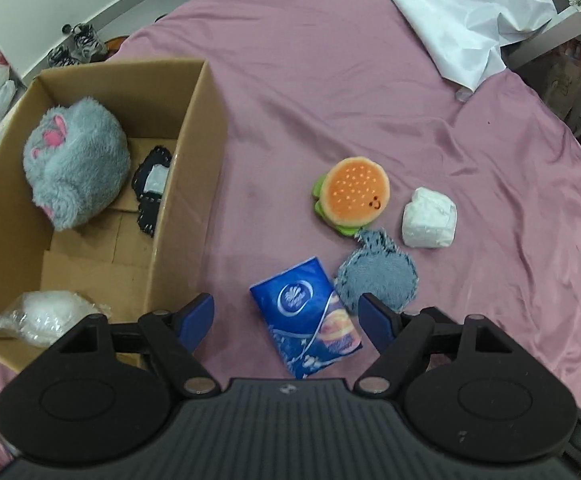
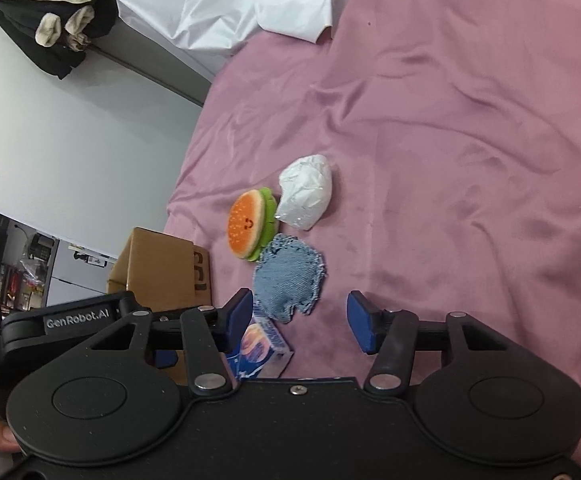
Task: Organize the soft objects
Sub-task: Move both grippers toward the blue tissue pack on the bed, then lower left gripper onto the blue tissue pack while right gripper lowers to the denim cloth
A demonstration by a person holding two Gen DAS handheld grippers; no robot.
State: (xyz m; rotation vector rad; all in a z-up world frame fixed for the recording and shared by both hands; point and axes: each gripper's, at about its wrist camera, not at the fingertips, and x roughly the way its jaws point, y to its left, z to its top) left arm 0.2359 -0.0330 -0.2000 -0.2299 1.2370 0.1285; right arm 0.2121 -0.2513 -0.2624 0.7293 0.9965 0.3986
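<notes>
Left gripper [image 1: 288,322] spread wide above blue tissue pack [image 1: 306,318]; right gripper [image 2: 296,320] parted, empty, near denim patch [image 2: 290,280].

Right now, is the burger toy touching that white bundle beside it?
Apart. The left wrist view shows a strip of pink sheet between the burger toy and the white bundle.

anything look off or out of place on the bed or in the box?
Nothing damaged or spilled. The clear plastic bag sits half over the near rim of the cardboard box rather than down inside it. The denim patch overlaps the edge of the burger plush, and the blue tissue pack lies askew beside them.
</notes>
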